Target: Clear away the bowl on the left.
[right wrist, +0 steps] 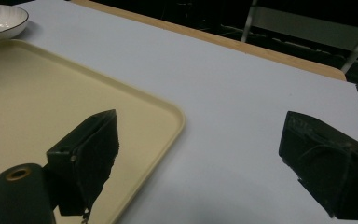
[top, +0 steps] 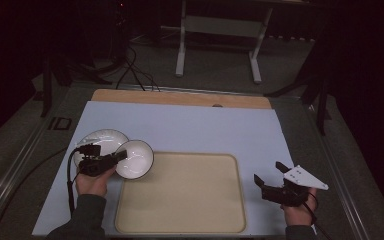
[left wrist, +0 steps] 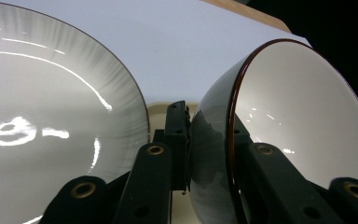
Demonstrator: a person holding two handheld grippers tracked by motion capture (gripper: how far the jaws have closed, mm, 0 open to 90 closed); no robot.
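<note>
Two grippers are at work: the left gripper (top: pixel 121 155) pinches the white bowl's (top: pixel 136 159) rim, tilting it clear of the plate (top: pixel 100 140) beside it, presumably bound for the beige tray (top: pixel 180 215) just ahead. Well off across the tray, the right gripper (top: pixel 270 173) waits with jaws wide over the pale blue mat (top: pixel 195 125); the room beyond is dark.

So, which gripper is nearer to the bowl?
Left. The left gripper is shut on the rim of the bowl, holding it tilted beside the plate. The right gripper is open, far away past the other side of the tray.
</note>
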